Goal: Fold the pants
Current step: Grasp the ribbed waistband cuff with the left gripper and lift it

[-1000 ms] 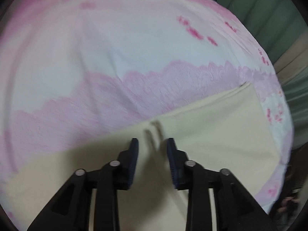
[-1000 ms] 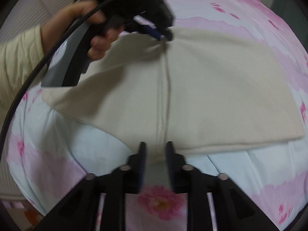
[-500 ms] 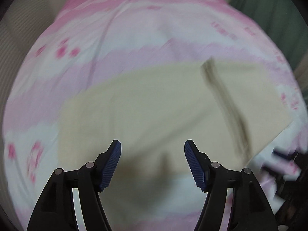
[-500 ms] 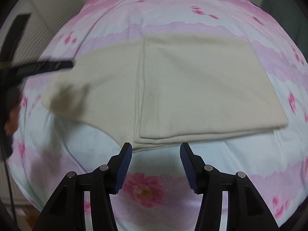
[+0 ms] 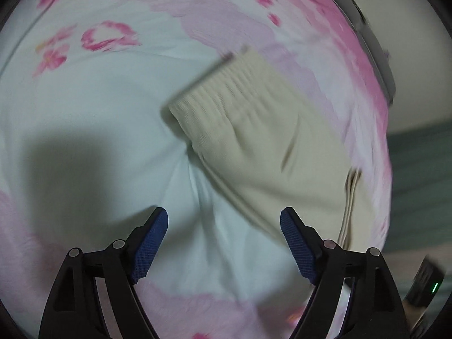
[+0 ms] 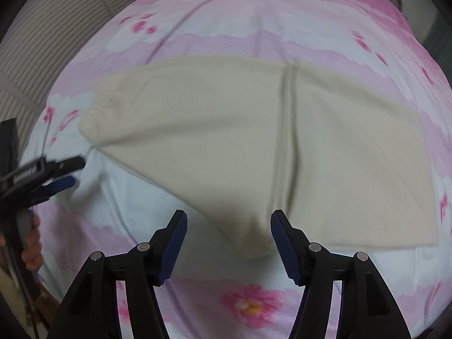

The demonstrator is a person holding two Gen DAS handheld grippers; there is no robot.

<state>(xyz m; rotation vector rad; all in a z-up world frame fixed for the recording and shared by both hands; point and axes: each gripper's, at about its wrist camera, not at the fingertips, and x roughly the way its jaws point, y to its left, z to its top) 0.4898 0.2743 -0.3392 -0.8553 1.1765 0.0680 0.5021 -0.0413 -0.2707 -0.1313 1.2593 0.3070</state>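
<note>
Cream pants (image 6: 226,130) — folded flat on the bed's pink floral cover (image 6: 254,305), ribbed waistband at 9 o'clock in the right wrist view, a fold line running 12 to 6. Right tongs (image 6: 228,243) — just opened, apart, nothing between them, over the near edge. Left tongs (image 5: 223,243) — likewise just opened and empty, beside the waistband (image 5: 226,93), over bare cover. Slatted wall (image 6: 56,22) at 10 o'clock. No legible writing.

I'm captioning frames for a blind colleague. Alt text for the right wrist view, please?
Cream pants lie folded on a pink floral bedsheet; the open right gripper hovers at their near edge, holding nothing. The left gripper sits far left.
</note>
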